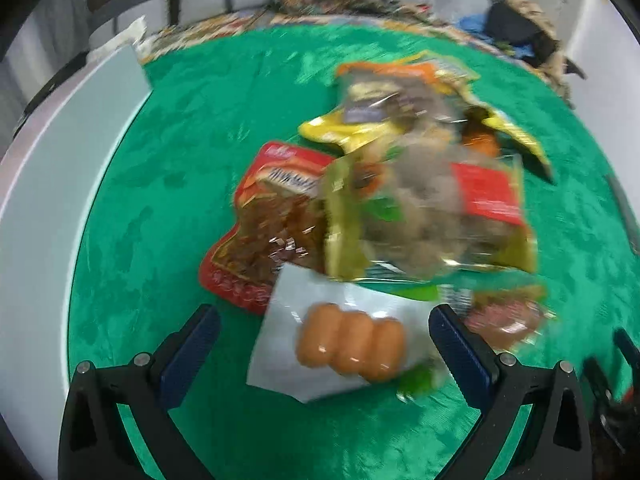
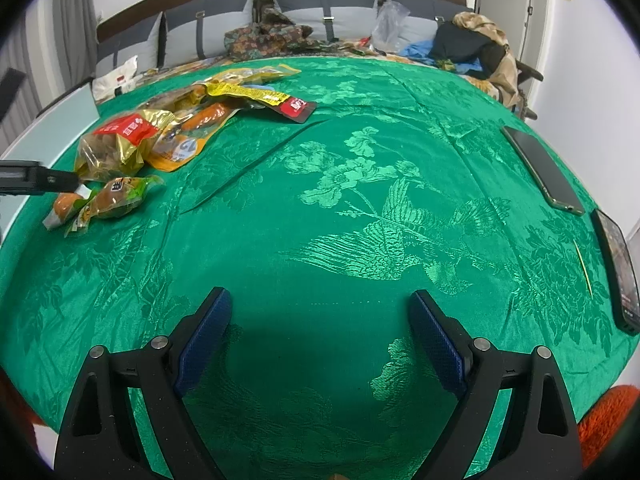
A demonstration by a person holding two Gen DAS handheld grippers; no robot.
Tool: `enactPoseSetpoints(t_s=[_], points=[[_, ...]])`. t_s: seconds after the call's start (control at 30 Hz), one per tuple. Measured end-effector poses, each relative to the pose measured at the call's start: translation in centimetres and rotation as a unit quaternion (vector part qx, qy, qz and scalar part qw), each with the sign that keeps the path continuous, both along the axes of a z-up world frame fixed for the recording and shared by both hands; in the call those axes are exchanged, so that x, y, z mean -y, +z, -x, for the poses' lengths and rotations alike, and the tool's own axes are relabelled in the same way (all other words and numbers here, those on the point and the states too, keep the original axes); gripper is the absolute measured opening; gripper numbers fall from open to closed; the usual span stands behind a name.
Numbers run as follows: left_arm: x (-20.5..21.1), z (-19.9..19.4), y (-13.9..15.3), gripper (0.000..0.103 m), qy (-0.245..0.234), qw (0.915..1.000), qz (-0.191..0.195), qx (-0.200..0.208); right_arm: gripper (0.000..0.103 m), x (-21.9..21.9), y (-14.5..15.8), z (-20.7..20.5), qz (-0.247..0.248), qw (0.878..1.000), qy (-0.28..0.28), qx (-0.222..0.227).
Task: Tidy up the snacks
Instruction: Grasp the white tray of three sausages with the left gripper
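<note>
left gripper (image 1: 324, 320): jaws spread wide, nothing between the pads; low centre of left view, blurred
sausage pack (image 1: 344, 340): white pouch with three sausages, lying flat between the spread fingers, touching neither that I can tell
red pack (image 1: 264, 216): just above-left of sausage pack, partly under it
clear bag (image 1: 432, 216): gold-edged, red label, centre of left view, overlapping red pack
yellow pack (image 1: 400, 128): behind clear bag, upper centre, blurred
snack pile (image 2: 160, 132): upper left of right view, all on the cloth
cloth (image 2: 360, 208): green, bird and flower pattern, covers the surface
right gripper (image 2: 320, 320): jaws spread, empty, bottom centre of right view over bare cloth, well apart from pile
phones (image 2: 544, 168): two, right edge of right view, on cloth
clutter (image 2: 472, 48): clothes and bags at far edge, top of frame
</note>
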State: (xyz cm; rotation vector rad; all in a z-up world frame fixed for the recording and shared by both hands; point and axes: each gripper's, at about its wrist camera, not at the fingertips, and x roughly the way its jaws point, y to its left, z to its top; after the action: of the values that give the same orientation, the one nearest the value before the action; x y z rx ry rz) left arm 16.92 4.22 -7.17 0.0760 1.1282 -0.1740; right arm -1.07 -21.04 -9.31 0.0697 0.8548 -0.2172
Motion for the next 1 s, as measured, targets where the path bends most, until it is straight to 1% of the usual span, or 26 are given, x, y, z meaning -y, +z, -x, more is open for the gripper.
enactPoseSetpoints(t_s=[0.1, 0.2, 0.27, 0.5, 0.67, 0.8, 1.0], points=[[-0.6, 0.0, -1.3, 0.103, 0.022, 0.9997, -0.009, -0.012, 0.093, 0.1, -0.1, 0.0, 0.000, 1.000, 0.002, -0.001], [-1.5, 0.4, -1.6, 0.103, 0.036, 0.9993, -0.001, -0.011, 0.093, 0.1, -0.1, 0.0, -0.001, 1.000, 0.002, -0.001], [-2.0, 0.7, -1.6, 0.103, 0.040, 0.9991, -0.004, -0.010, 0.093, 0.1, -0.1, 0.0, -0.001, 1.000, 0.002, 0.000], [-3.7, 1.8, -1.5, 0.103, 0.036, 0.9993, -0.014, -0.002, 0.093, 0.1, -0.1, -0.1, 0.000, 1.000, 0.002, 0.000], [-5.0, 2.3, -1.6, 0.103, 0.043, 0.9990, -0.007, -0.004, 0.093, 0.1, -0.1, -0.1, 0.000, 1.000, 0.002, 0.000], [-6.4, 3.4, -1.6, 0.103, 0.047, 0.9988, -0.011, -0.006, 0.093, 0.1, -0.1, -0.1, -0.001, 1.000, 0.002, 0.000], [-7.5, 4.8, -1.3, 0.103, 0.028, 0.9992, -0.024, -0.014, 0.093, 0.1, -0.1, -0.1, -0.001, 1.000, 0.002, 0.000]])
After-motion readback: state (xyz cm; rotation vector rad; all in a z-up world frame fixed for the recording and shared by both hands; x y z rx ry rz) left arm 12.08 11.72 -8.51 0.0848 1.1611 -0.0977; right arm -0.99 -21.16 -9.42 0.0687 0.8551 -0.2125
